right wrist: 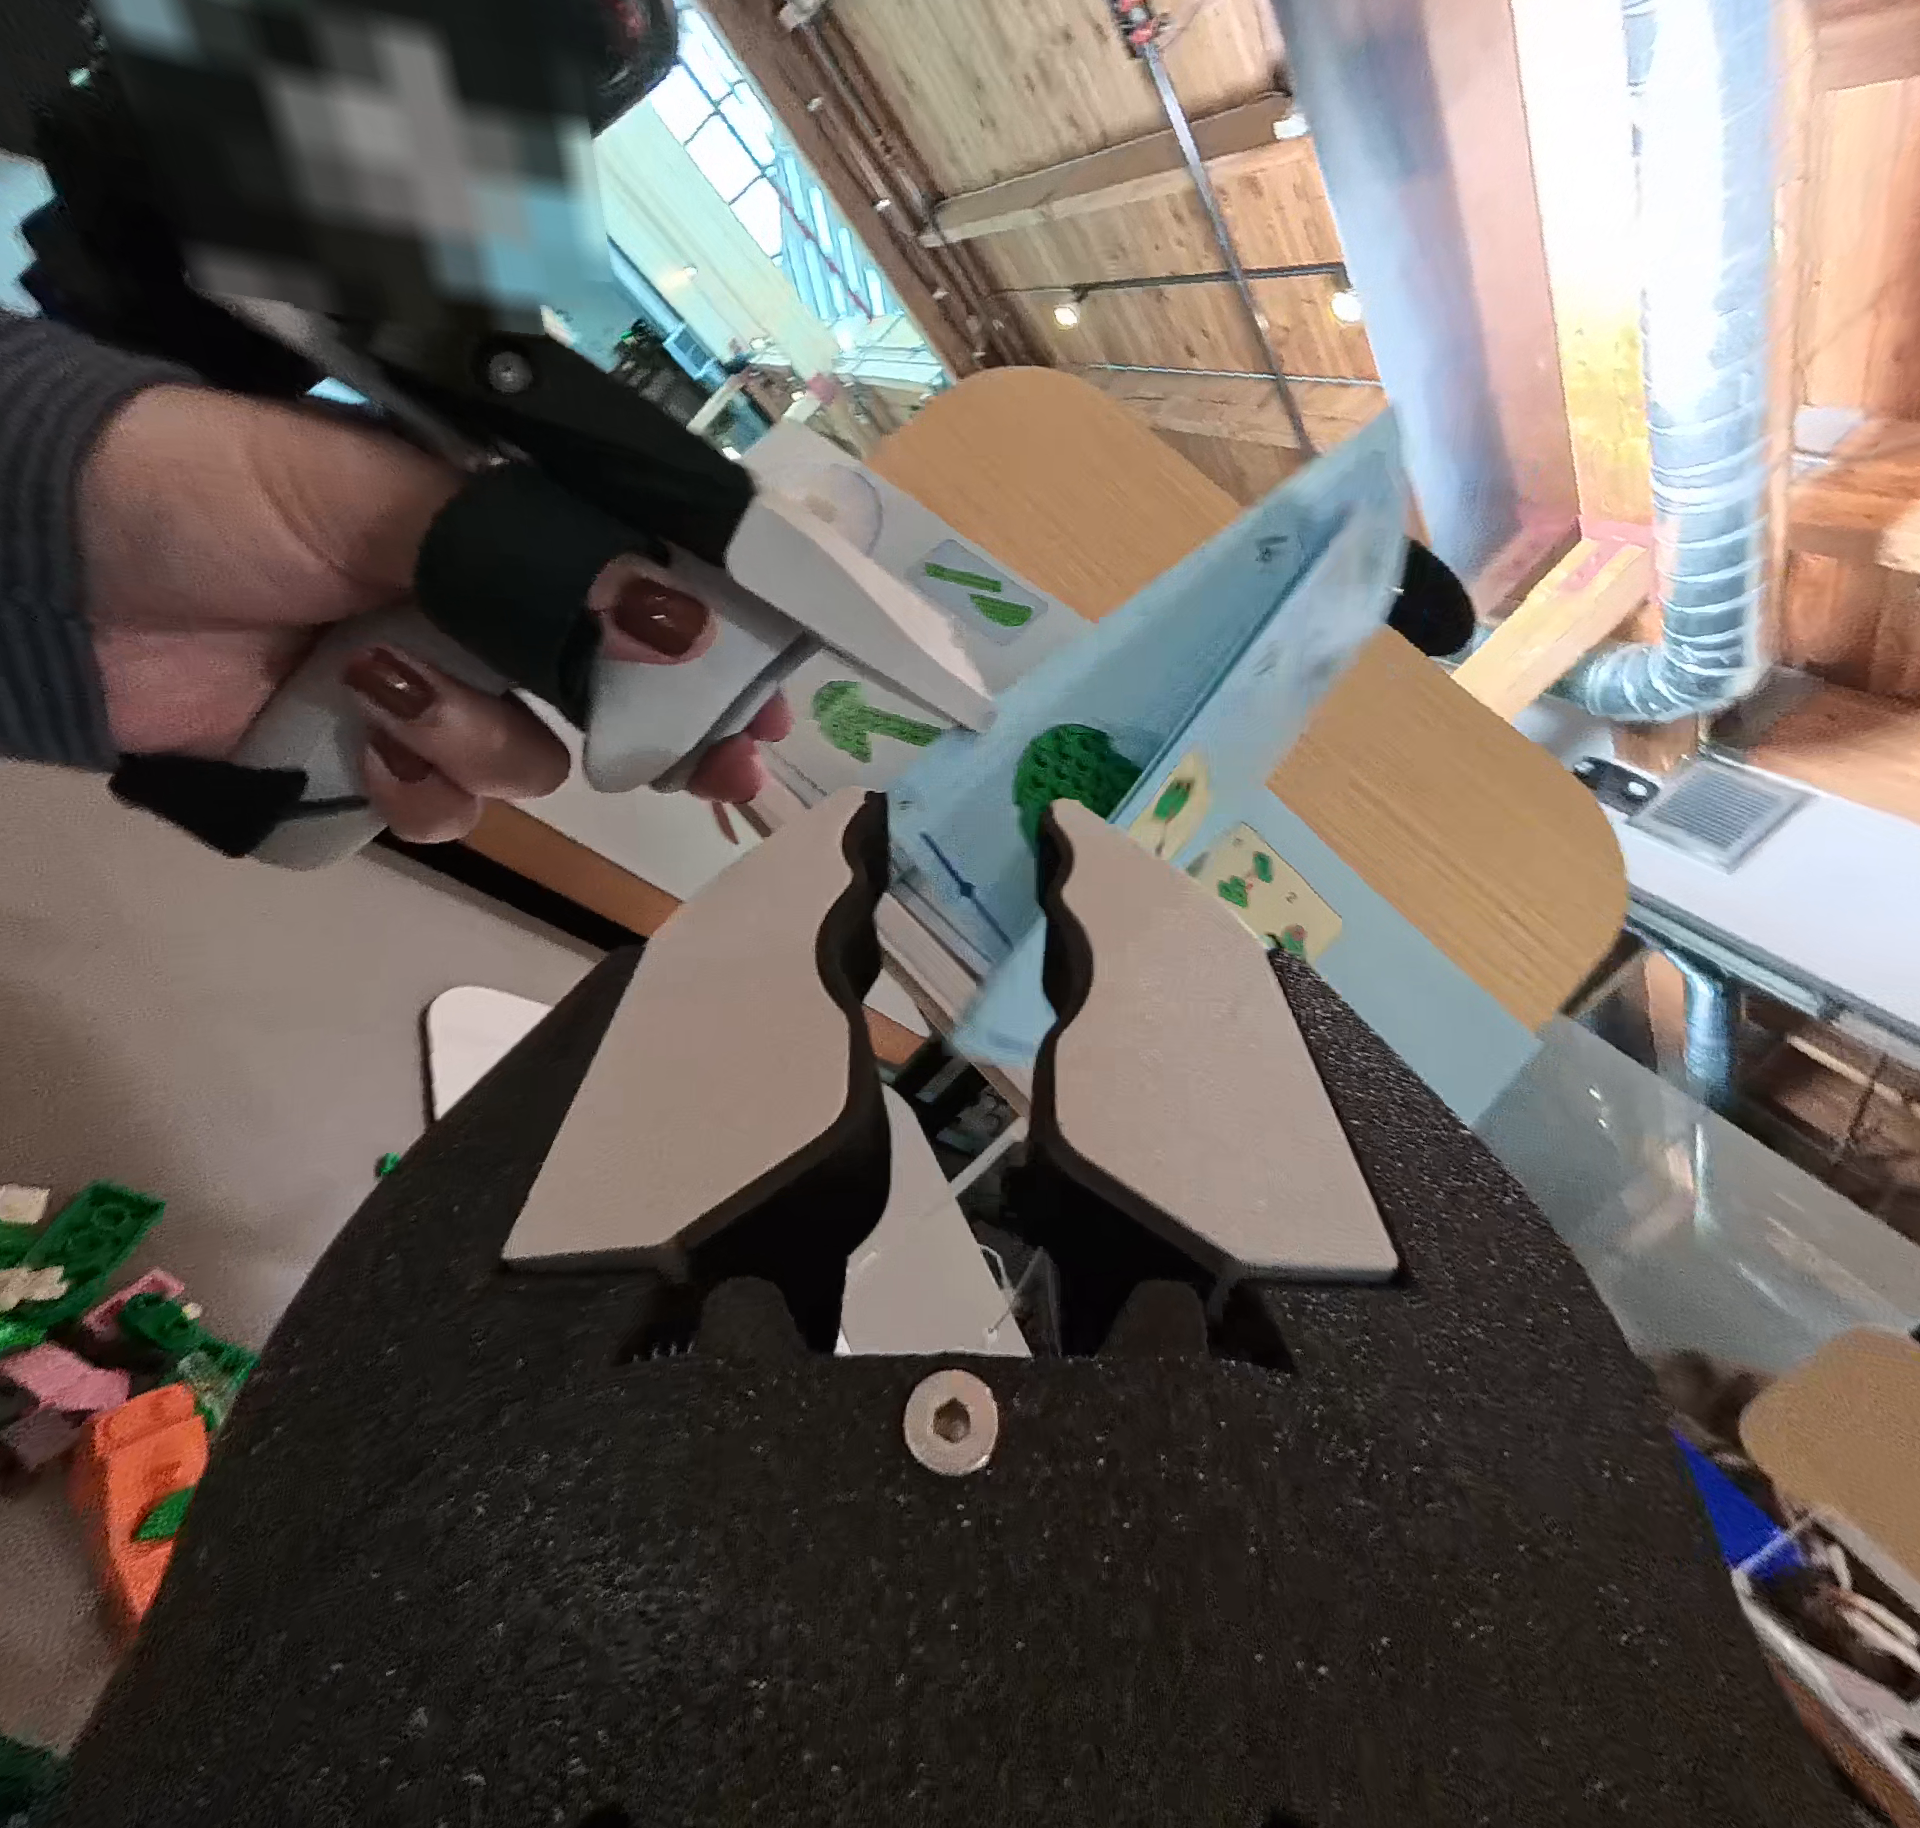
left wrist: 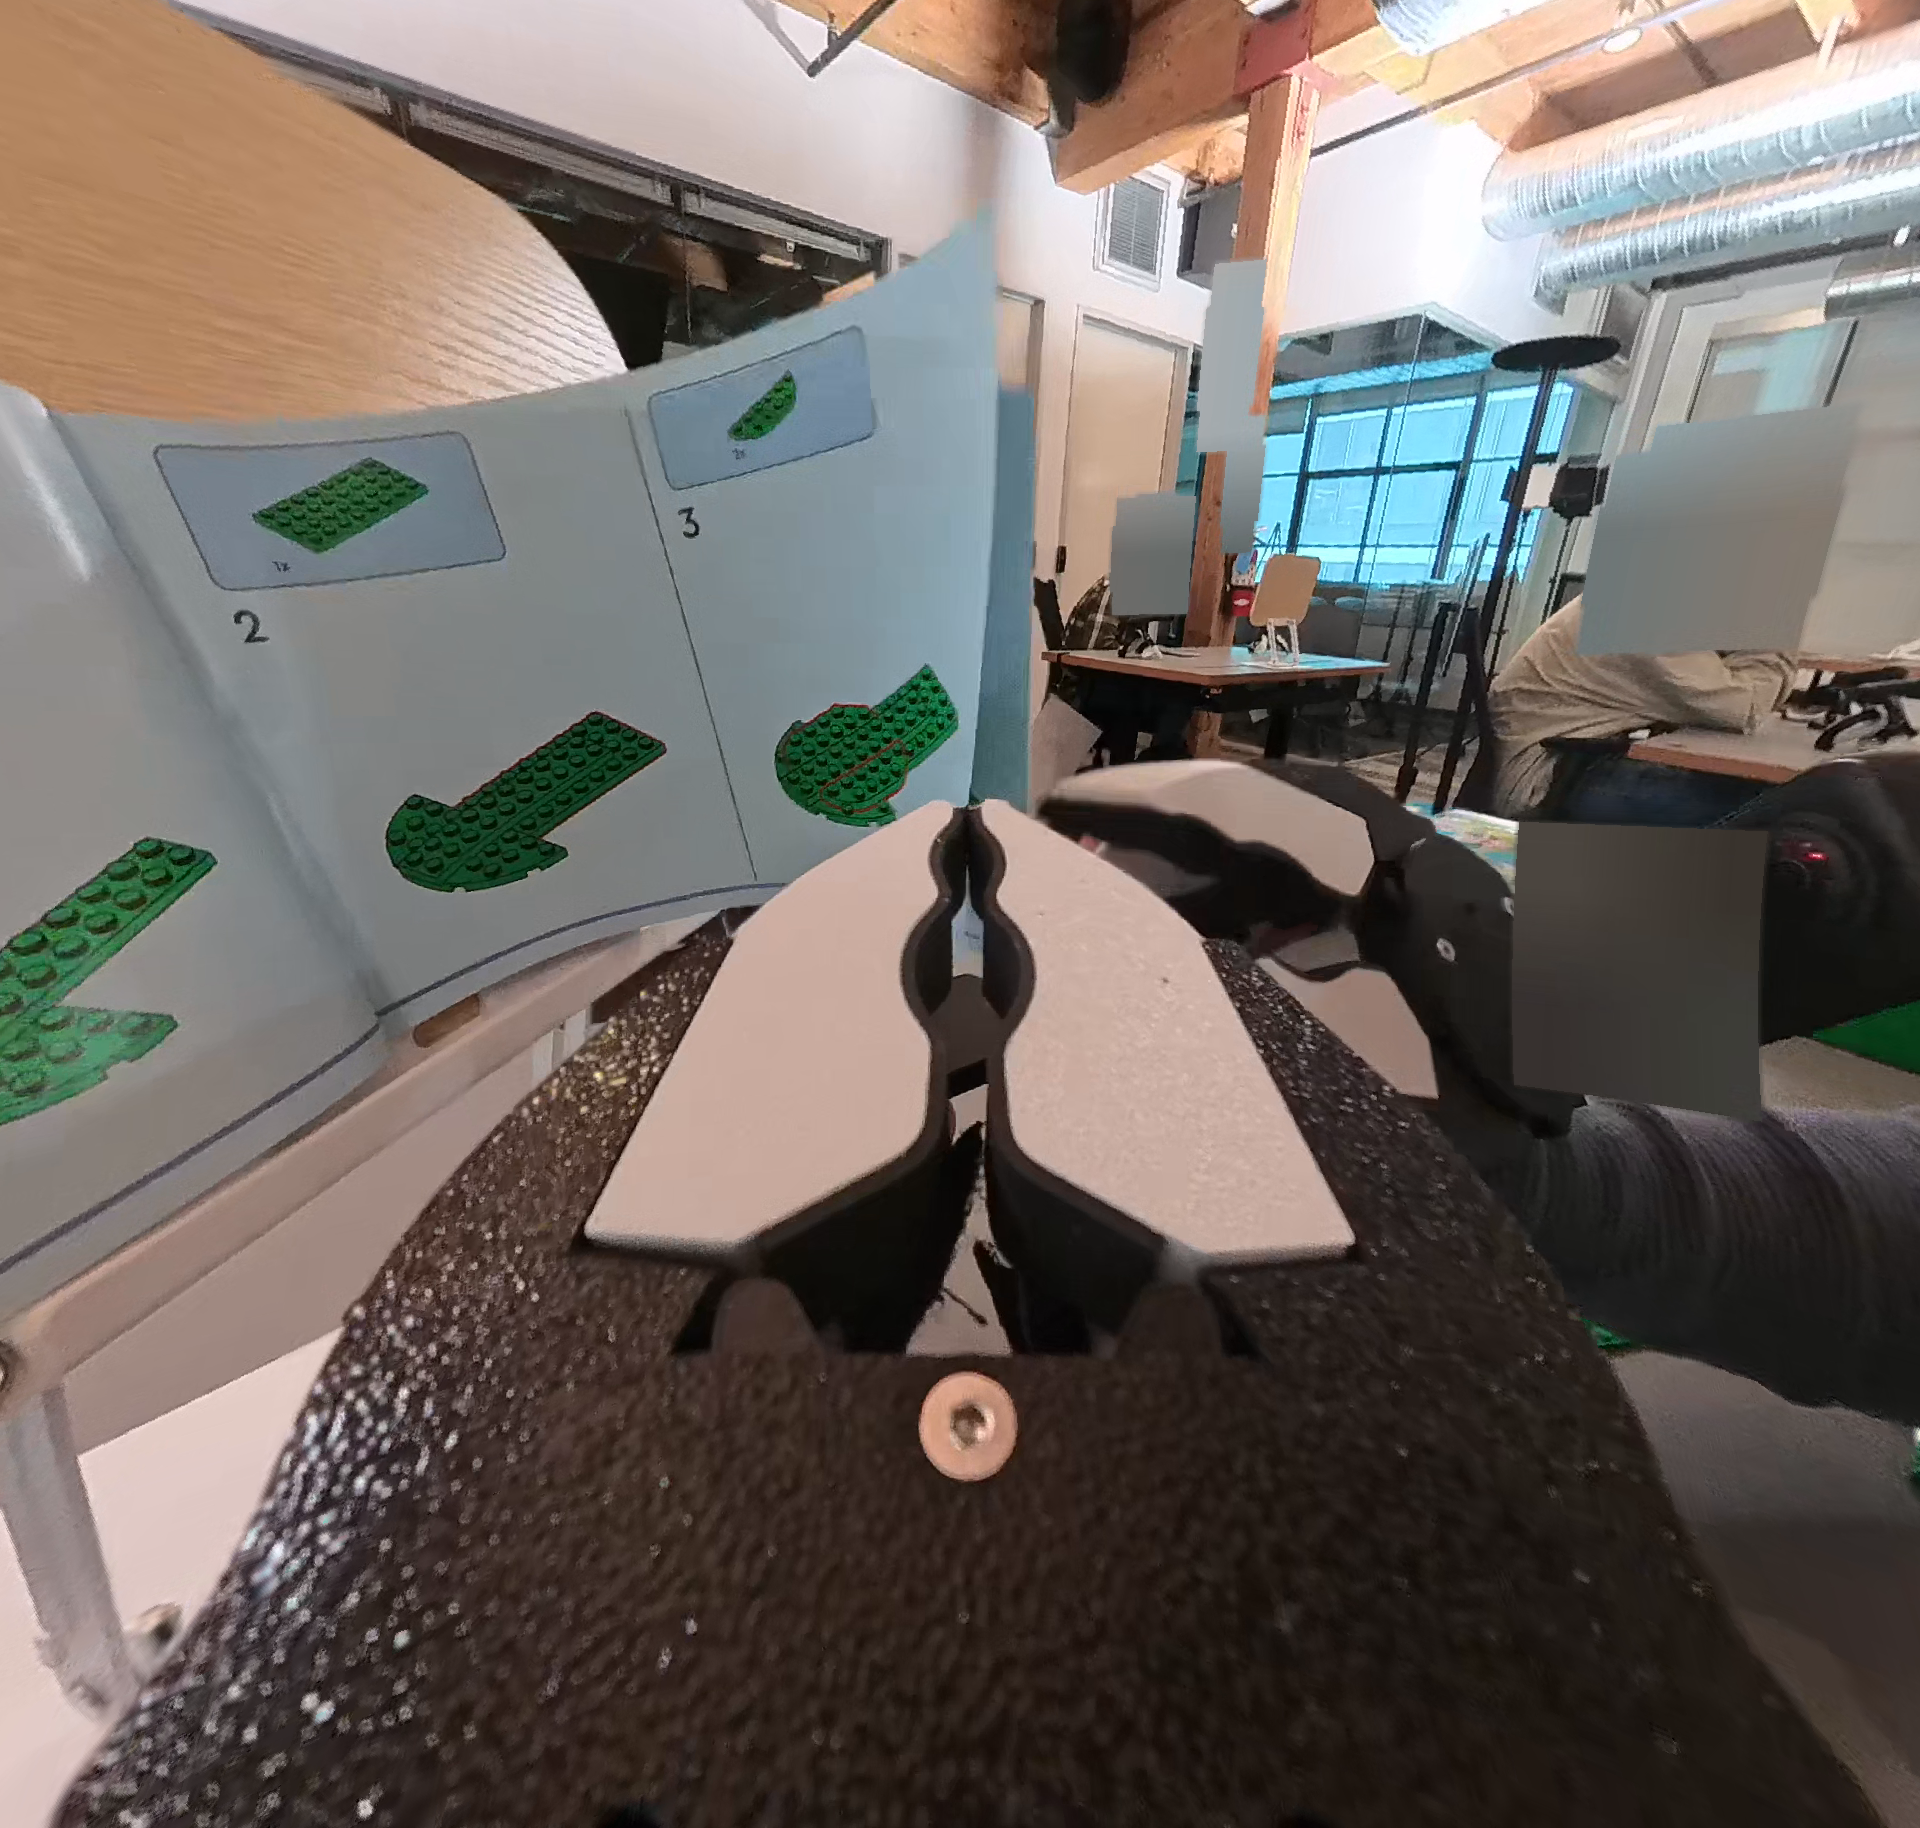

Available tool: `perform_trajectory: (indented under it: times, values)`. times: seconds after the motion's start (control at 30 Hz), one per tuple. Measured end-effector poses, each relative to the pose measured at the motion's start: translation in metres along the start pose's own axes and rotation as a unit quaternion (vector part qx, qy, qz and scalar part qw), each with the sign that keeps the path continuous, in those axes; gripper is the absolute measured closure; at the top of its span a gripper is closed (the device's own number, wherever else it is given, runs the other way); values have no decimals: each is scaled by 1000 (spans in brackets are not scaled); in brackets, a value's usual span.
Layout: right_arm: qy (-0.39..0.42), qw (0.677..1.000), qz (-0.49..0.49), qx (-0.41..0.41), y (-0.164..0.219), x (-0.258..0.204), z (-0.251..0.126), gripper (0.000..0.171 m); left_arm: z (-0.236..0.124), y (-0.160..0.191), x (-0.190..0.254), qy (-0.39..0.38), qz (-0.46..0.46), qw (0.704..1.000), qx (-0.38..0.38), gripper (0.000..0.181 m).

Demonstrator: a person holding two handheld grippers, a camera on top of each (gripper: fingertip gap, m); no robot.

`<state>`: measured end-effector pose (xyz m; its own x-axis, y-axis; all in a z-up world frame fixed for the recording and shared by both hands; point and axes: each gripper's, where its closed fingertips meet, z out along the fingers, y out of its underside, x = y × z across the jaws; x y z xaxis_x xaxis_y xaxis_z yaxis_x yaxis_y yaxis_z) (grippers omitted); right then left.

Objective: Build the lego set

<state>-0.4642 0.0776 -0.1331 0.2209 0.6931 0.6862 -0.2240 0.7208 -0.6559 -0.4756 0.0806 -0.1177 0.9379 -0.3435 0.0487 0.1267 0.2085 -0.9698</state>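
Left gripper (left wrist: 966, 822): jaws closed, pinching edge of pale-blue paper instruction booklet (left wrist: 499, 698).
Right gripper (right wrist: 966, 822): jaws apart, empty, astride the booklet's turning page.

Loose bricks (right wrist: 94, 1300) heaped on table

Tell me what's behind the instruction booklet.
Behind the booklet stands a rounded wooden board, which shows above the pages. Its lower part is hidden by the pages. The left hand-held gripper, shut, pinches the page edge.
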Motion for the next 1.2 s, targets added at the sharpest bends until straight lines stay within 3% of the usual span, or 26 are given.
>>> perform_trajectory:
  times: [0.23,0.37,0.5,0.67,1.2]
  values:
    - [129,990,44,45,-11,51,-30,122,-2,-2,1,29,-42,998,19,181]
    - [-22,975,184,120,-31,28,-24,124,-4,-4,12,77,-60,995,29,181]
    - [-169,925,323,103,-24,8,-11,105,-6,-5,24,126,-77,988,35,181]
    - [-223,917,323,78,-19,-13,-3,95,-8,-2,27,154,-94,983,45,181]
    - [-250,909,326,68,-16,-27,1,102,-6,4,27,160,-100,981,42,177]
